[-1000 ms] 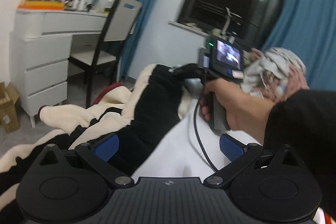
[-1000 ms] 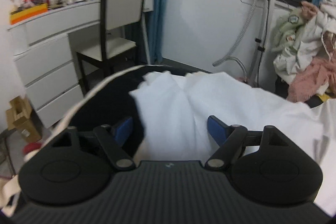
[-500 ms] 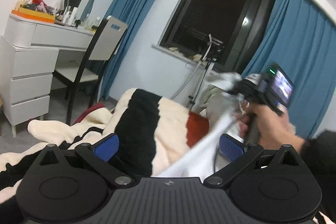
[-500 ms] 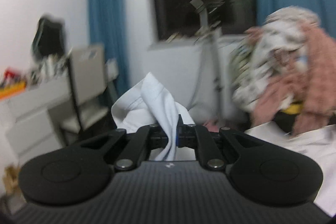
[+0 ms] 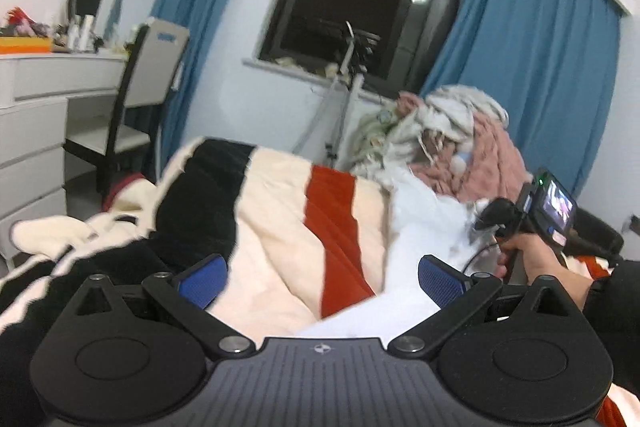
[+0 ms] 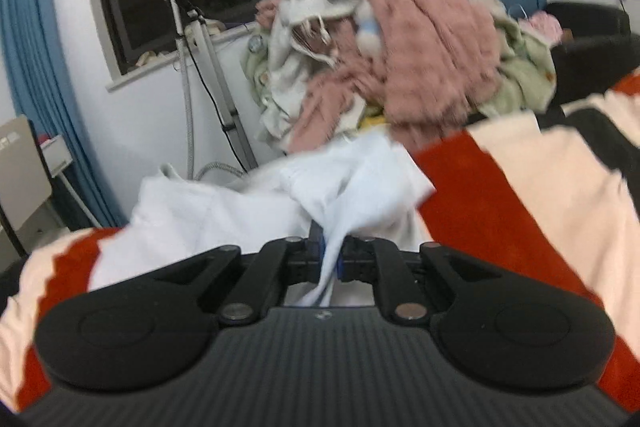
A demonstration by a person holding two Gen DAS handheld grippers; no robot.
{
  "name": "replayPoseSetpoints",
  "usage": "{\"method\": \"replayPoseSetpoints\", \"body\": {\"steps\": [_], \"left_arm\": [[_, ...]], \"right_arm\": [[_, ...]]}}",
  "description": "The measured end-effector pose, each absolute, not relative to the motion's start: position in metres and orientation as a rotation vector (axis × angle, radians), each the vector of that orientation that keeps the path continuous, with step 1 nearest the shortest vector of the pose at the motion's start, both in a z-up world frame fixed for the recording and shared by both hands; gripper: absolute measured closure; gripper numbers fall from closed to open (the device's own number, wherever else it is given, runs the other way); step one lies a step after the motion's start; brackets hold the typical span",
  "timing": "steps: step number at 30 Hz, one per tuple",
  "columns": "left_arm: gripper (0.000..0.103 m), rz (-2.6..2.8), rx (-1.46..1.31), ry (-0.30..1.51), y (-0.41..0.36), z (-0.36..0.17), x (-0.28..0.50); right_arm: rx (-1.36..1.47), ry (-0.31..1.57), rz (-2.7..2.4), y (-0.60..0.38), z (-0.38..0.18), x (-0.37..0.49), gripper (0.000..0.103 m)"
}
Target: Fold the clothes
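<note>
Right hand-held gripper (image 6: 330, 261) is clamped tight on a bunched fold of the white garment (image 6: 352, 183), which trails across the striped blanket (image 6: 520, 195). Left hand-held gripper (image 5: 320, 273) hangs wide open above it, holding nothing; the laundry pile (image 6: 400, 39) sits beyond.

White garment (image 6: 360, 183) crumpled on striped blanket (image 6: 520, 195), one fold lifted.

Left gripper (image 5: 320, 273) spread wide, right gripper (image 6: 330, 253) clamped.
Blue pads (image 5: 202, 279) held far apart, near the camera; right hand (image 5: 538, 261) seen at far right, gripping its handle, jaws pinched tight on white cloth (image 6: 360, 179).
</note>
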State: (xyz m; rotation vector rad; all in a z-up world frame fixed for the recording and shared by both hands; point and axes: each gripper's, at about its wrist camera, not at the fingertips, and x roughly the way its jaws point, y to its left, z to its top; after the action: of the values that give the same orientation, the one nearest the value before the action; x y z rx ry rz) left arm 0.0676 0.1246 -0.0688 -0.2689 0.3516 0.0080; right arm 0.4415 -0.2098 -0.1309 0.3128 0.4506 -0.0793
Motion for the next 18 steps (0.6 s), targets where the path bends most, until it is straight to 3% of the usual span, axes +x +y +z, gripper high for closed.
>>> {"method": "replayPoseSetpoints", "body": {"steps": [1,2,3,4,5,6,18], "left_arm": [[0.0,0.007,-0.257,0.351,0.122,-0.07,0.069],[0.0,0.005,-0.246,0.349,0.12,-0.071,0.07],[0.0,0.004,-0.234,0.348,0.117,-0.072,0.071],[0.0,0.003,-0.224,0.347,0.115,-0.073,0.073],[0.0,-0.001,-0.222,0.346,0.114,-0.073,0.073],[0.0,-0.005,-0.221,0.345,0.113,-0.073,0.072],[0.0,-0.053,-0.221,0.285,0.115,-0.044,0.03]], "right_arm": [[0.319,0.468,-0.062,-0.209,-0.134,0.443,0.089],[0.314,0.479,-0.053,-0.208,-0.134,0.447,0.079],[0.303,0.485,-0.048,-0.207,-0.131,0.449,0.062],[0.3,0.483,-0.036,-0.206,-0.127,0.447,0.052],[0.301,0.477,-0.021,-0.205,-0.123,0.443,0.033],[0.303,0.471,-0.006,-0.204,-0.118,0.439,0.025],[0.24,0.37,0.042,-0.205,-0.035,0.288,0.026]]}}
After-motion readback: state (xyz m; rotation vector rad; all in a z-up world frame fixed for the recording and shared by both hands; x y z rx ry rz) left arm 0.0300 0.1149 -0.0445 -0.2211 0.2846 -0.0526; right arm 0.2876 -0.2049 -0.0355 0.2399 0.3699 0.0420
